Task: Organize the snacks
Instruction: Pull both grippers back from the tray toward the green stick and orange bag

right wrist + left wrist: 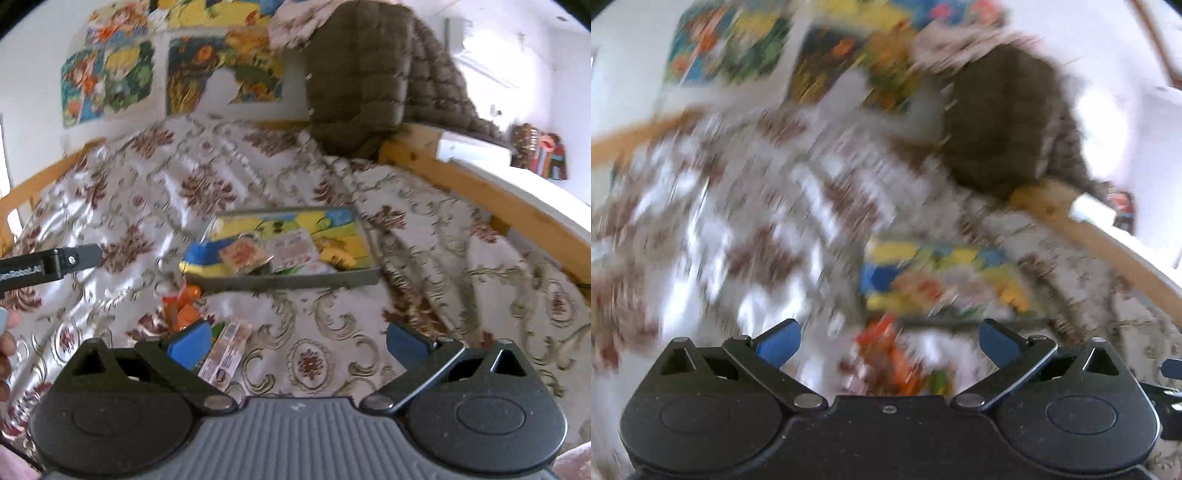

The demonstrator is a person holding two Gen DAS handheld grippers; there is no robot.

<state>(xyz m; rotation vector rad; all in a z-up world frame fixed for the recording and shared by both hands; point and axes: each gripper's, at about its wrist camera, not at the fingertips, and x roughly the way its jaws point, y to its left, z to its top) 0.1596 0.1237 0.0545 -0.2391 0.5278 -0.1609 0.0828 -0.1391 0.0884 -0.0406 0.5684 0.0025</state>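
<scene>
A grey tray [295, 282] with a yellow and blue picture bottom lies on the flowered bedspread [147, 192] and holds a few snack packets [291, 251]. In front of it lie an orange wrapped snack [183, 308] and a pale packet [223, 356]. My right gripper [295, 341] is open above the bedspread, its left blue pad beside those two snacks. The left wrist view is heavily blurred: my left gripper [888, 341] is open over an orange snack [890, 360], with the tray [942, 280] beyond. The left gripper's body [51, 264] shows at the left edge of the right view.
A brown quilted blanket [365, 81] is piled at the head of the bed. A wooden bed frame [476, 188] runs along the right side. Colourful posters [107, 79] hang on the white wall. A patterned bag [539, 155] sits at far right.
</scene>
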